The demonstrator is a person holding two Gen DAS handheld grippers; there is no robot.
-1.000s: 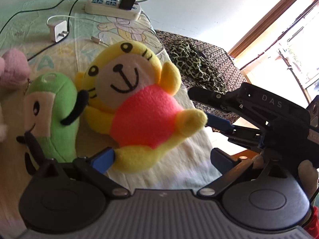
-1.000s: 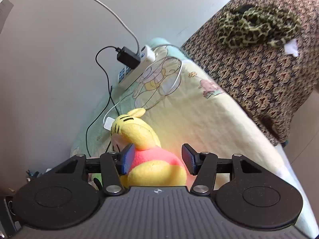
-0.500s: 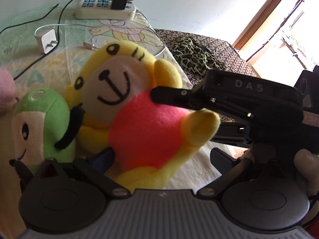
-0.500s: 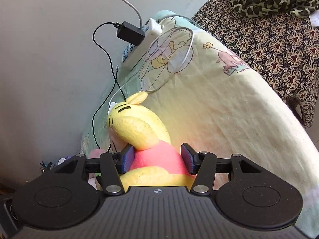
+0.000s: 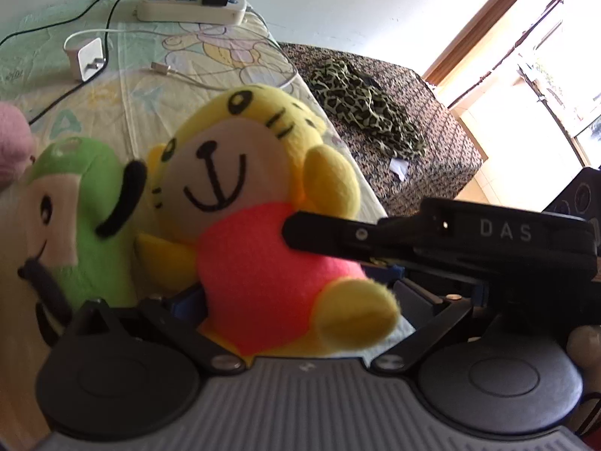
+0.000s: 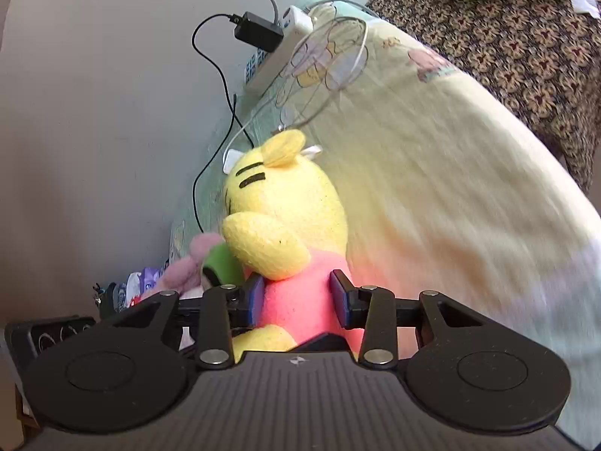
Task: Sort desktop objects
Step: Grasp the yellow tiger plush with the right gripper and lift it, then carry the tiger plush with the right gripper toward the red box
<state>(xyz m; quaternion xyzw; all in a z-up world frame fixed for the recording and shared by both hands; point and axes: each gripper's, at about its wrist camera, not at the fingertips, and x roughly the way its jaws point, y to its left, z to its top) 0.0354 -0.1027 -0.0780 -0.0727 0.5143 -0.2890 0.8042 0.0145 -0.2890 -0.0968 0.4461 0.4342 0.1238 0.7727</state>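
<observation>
A yellow plush toy (image 5: pixel 263 203) in a pink shirt sits upright on a pale cartoon-print cloth (image 5: pixel 142 90). My right gripper (image 6: pixel 297 297) is shut on its pink belly, one blue pad on each side. In the left wrist view, one of the right gripper's fingers (image 5: pixel 323 231) comes in from the right across the toy's chest. My left gripper (image 5: pixel 293 293) stands open, and the toy's lower body and foot lie between its wide-set fingers. A green plush (image 5: pixel 75 203) leans against the yellow toy's left side.
A pink plush (image 5: pixel 13 139) lies at the far left. By the wall are a power strip (image 5: pixel 191 9) with a black adapter, a white charger (image 5: pixel 88 58) and loose cables. To the right, a leopard-print cloth (image 5: pixel 368 112) lies on a brown patterned cover (image 5: pixel 432 158).
The right gripper came in from the right over the yellow toy's body, and its pads narrowed onto the pink belly. The left gripper drew closer, its fingers still wide apart.
</observation>
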